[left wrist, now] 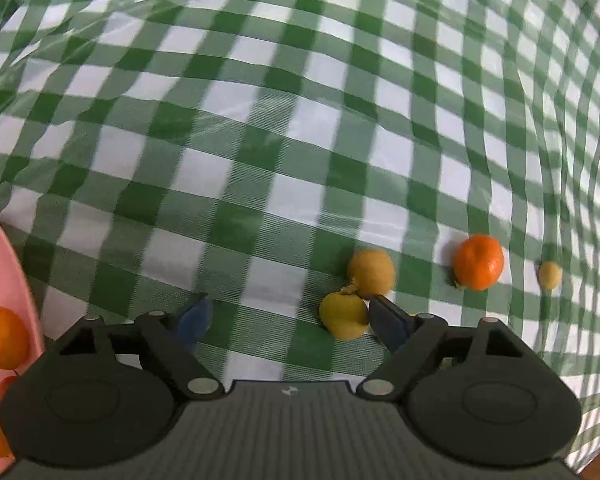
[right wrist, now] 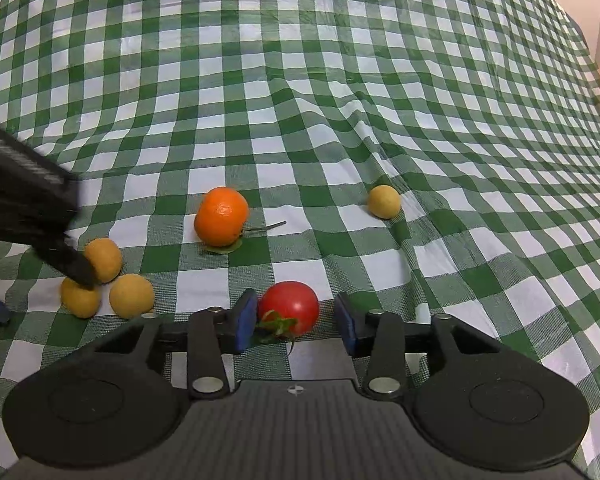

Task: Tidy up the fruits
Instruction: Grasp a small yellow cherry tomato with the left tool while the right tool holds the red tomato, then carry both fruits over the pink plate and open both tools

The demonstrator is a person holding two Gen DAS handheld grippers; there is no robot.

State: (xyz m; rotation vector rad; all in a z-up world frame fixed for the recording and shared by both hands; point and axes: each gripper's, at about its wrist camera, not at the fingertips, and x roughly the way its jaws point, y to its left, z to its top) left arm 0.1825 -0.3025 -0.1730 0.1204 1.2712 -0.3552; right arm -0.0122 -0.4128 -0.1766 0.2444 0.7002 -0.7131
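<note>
Fruit sorting partly done, both grippers down among loose fruit on the green-and-white checked tablecloth

Several oranges already sit on the pink plate; one orange mandarin, four small yellow round fruits and the red tomato remain. The right gripper brackets the tomato, jaws apart; the left gripper stands wide beside the yellow cluster

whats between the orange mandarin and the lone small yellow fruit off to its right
Only bare checked tablecloth, plus a thin loose stem by the mandarin. The right wrist view shows this stretch up to the yellow fruit.
</note>
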